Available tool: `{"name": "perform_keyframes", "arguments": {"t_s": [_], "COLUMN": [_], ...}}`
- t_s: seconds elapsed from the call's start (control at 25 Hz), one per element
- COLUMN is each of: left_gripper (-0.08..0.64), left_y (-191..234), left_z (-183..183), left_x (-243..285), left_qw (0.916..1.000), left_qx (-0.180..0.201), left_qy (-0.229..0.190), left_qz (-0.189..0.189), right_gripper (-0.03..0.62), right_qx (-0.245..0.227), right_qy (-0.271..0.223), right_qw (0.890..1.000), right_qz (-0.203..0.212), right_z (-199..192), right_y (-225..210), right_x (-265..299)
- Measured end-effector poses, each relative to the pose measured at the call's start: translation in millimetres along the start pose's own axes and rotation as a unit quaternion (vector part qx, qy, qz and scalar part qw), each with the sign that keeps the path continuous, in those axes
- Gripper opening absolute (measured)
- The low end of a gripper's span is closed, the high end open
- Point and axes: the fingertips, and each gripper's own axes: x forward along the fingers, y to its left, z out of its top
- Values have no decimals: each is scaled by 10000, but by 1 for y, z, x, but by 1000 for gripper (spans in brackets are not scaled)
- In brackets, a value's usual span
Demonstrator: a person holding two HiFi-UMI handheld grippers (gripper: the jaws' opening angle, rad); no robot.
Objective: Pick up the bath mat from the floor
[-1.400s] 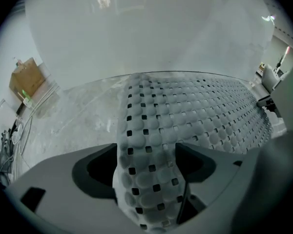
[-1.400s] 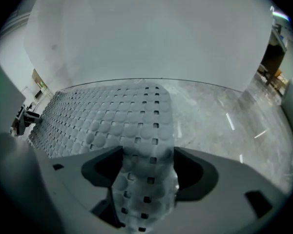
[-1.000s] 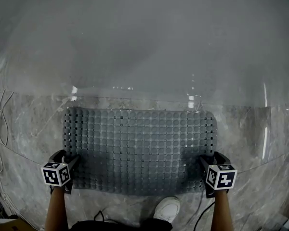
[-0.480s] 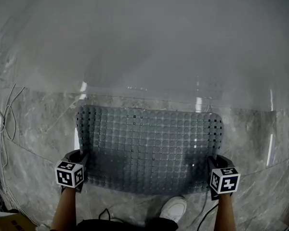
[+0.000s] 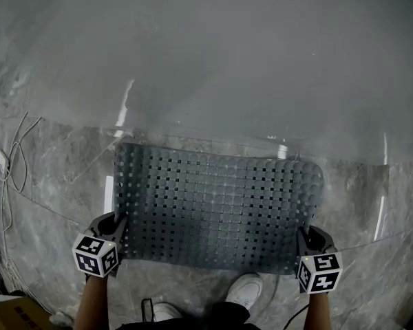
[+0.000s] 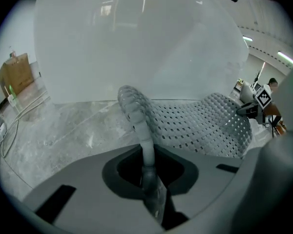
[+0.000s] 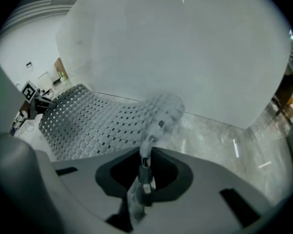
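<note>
Between your two tools hangs the bath mat [image 5: 217, 208], a grey rubbery sheet with rounded corners, covered in rows of round bumps and pierced by small square holes. It stretches from one tool to the other and away ahead of both, bowing and sagging along its span. Whether its far edge touches the floor [image 5: 48, 184] cannot be told.

Your left tool [image 5: 115, 234] has just been closing its jaws, and they are clamped on the mat's near left corner. In the left gripper view the mat's edge rises straight out of the narrow slot between them. Your right tool [image 5: 305, 243] has likewise just been closing and pinches the near right corner, with the mat's rim standing up from its jaws.

Below the tools the floor is grey veined stone, glossy enough to carry streaks of light. Ahead of both tools, past the mat's far edge, rises a large white smooth-sided form [image 5: 213, 60]. Outward of your left tool, thin cables [image 5: 10, 157] trail over the floor, and a cardboard box [image 6: 14, 77] stands farther off on that side. Behind the tools, close to you, a white shoe [image 5: 244, 291] rests on the floor.
</note>
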Motion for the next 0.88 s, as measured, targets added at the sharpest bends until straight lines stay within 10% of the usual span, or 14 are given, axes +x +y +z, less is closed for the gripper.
{"name": "perform_keyframes", "arguments": {"t_s": [0.4,0.88], "left_gripper": [51,51], "left_y": [-35,-83], "left_z": [89,232], "left_x": [-113,-386], "left_qw": [9982,9944], "left_qx": [-48,133], "left_qy": [-582,-1006], "left_qz": [-121,-289], "right_gripper": [72,72], "right_qx": [-392,-244], "right_qy": [-540,-1003], "right_qw": [9972,9921], "right_qz": [-339,-719], "right_z": [93,207], "right_y": [14,47], "right_x": [-141,-438]}}
